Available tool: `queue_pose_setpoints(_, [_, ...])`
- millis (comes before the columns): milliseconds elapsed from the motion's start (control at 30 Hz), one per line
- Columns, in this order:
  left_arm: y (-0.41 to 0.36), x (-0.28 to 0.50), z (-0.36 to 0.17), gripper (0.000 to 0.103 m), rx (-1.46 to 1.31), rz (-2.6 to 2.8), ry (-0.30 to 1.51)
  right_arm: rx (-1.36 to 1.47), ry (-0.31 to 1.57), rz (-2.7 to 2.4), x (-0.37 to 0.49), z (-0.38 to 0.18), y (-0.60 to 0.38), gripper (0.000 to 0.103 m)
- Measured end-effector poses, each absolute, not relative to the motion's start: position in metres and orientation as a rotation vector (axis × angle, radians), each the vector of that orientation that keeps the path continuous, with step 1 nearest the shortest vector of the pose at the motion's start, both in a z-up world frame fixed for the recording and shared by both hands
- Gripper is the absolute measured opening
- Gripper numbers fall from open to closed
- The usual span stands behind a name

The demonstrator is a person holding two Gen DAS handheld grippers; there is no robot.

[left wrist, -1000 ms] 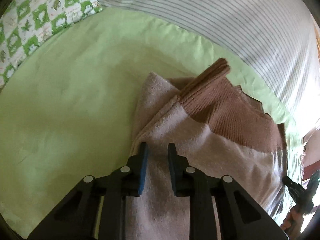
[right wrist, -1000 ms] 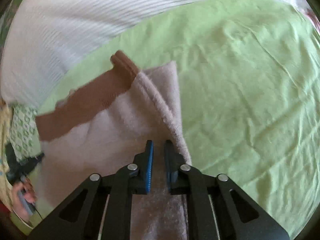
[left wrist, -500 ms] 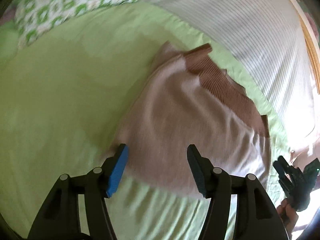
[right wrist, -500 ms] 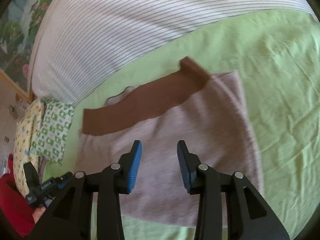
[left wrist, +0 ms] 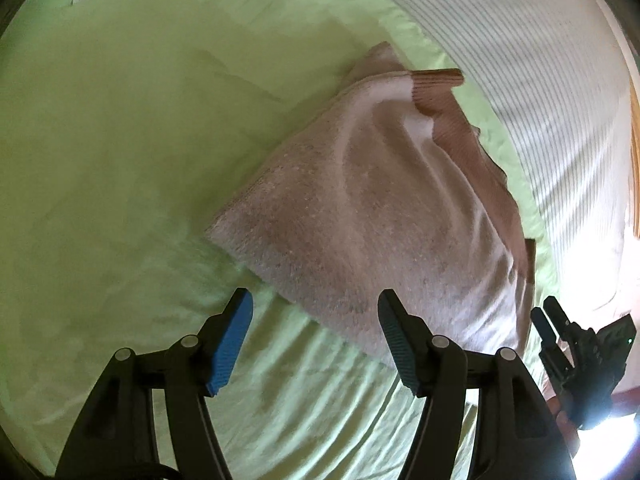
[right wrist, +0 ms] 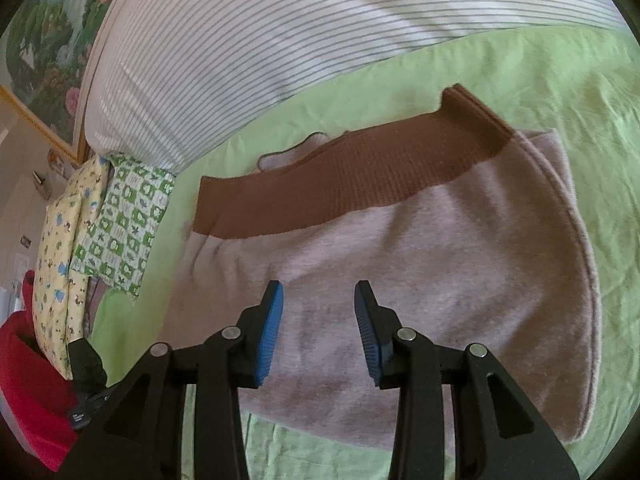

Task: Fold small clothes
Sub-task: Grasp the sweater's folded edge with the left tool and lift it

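Note:
A folded pinkish-grey garment (left wrist: 360, 208) with a brown ribbed band (left wrist: 456, 128) lies flat on the green bedsheet (left wrist: 120, 140). My left gripper (left wrist: 315, 298) hovers just off the garment's near edge. Its jaws are opening, with nothing pressed between the blue pads. In the right wrist view the garment (right wrist: 420, 260) fills the middle, its brown band (right wrist: 340, 192) along the far side. My right gripper (right wrist: 319, 286) stands open above the cloth, not holding it. The right gripper also shows at the left wrist view's lower right edge (left wrist: 560, 344).
A white striped cover (right wrist: 260, 40) bounds the far side of the sheet (right wrist: 580, 100). A green-patterned pillow (right wrist: 128, 220) and a yellow printed one (right wrist: 60, 240) lie left of the garment. Red cloth (right wrist: 28, 380) sits at the lower left.
Both grippers were shut on the garment's near edge; they have let go, opened and drawn back. The garment now lies folded flat and farther away in both views.

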State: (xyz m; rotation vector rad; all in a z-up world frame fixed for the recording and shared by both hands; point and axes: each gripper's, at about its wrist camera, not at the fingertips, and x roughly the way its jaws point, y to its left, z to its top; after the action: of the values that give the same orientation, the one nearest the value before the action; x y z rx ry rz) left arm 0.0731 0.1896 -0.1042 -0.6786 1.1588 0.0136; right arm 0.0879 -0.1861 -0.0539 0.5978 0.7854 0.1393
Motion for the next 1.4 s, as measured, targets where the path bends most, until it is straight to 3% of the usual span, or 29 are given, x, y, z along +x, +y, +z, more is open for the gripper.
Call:
queue_pose_setpoints(533, [0.189, 0.091, -0.116, 0.076, -0.804, 0.078, 1.107, 0.53, 0.937, 0.19, 0.192, -0.091, -0.163, 0.038])
queue_pose_setpoints(700, [0.185, 0.104, -0.115, 0.074, -0.8, 0.107, 1.073, 0.571, 0.916, 0.197, 0.186, -0.085, -0.168, 0.038])
queue_pose_setpoints(767, [0.184, 0.11, -0.113, 0.059, -0.786, 0.107, 1.059, 0.603, 0.896, 0.191, 0.176, -0.079, -0.174, 0.038])
queue_pose_setpoints(833, [0.183, 0.115, -0.113, 0.024, -0.772, 0.089, 1.058, 0.629, 0.879, 0.184, 0.167, -0.076, -0.18, 0.039])
queue_pose_setpoints(900, [0.182, 0.118, -0.105, 0.011, -0.739, 0.07, 1.039, 0.647, 0.868, 0.165, 0.154, -0.075, -0.189, 0.039])
queue_pose_setpoints(1233, [0.057, 0.123, -0.006, 0.008, -0.38, -0.366, 0.866, 0.778, 0.803, 0.036, 0.1, -0.08, -0.255, 0.038])
queue_pose_setpoints(1400, [-0.039, 0.111, -0.001, 0.008, -0.181, -0.618, 0.839, 0.836, 0.743, 0.012, 0.078, -0.071, -0.288, 0.039])
